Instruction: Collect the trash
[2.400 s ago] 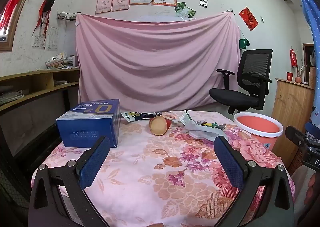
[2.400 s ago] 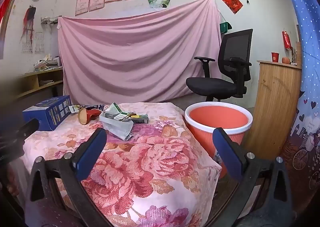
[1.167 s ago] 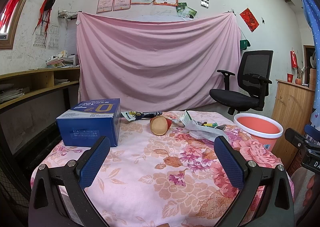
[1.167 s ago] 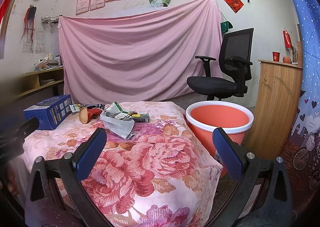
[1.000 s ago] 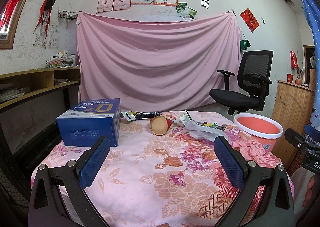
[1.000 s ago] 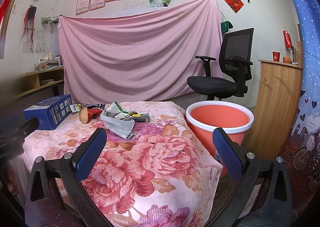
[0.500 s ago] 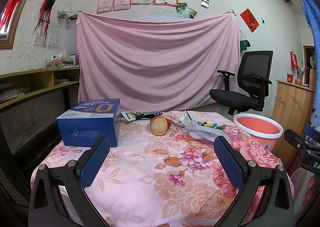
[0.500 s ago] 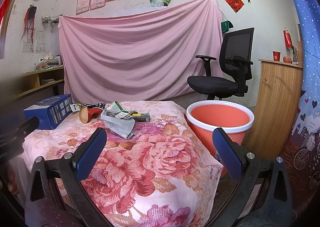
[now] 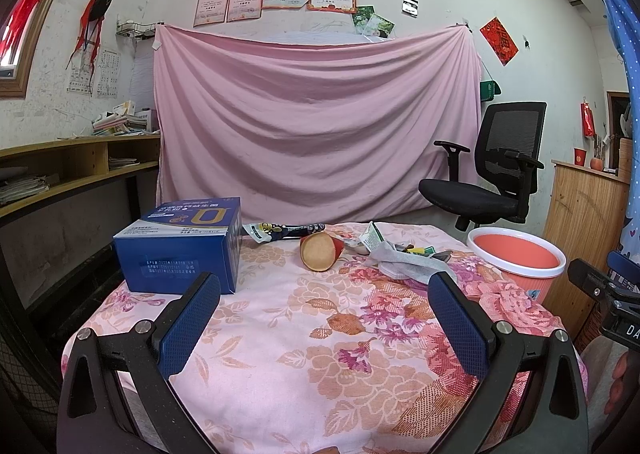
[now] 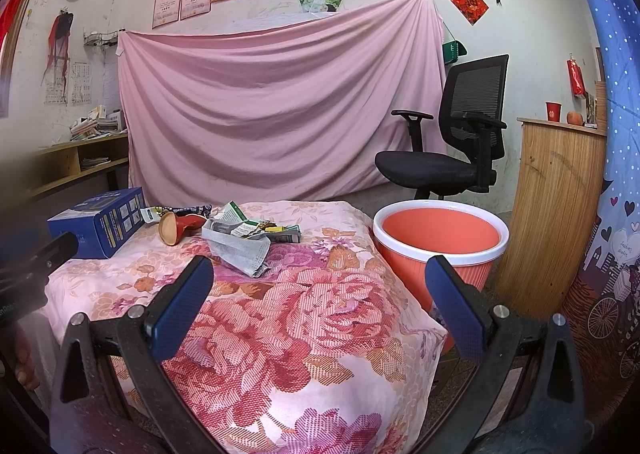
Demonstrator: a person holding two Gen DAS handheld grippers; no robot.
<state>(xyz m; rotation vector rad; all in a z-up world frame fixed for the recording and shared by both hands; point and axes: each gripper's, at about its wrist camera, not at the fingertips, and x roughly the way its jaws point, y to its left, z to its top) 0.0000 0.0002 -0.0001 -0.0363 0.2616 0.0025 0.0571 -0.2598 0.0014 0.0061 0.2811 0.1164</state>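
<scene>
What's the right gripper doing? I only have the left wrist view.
Observer: The right gripper hovers over the table near its corner, jaws wide open, nothing between them.
Operator: Anything in the bucket?
Observer: The orange bucket stands on the floor beside the table. No trash shows in the part of its inside that I can see.
Operator: Nearest trash to the right jaws?
Observer: The grey cloth, lying against the flattened green cartons.
</scene>
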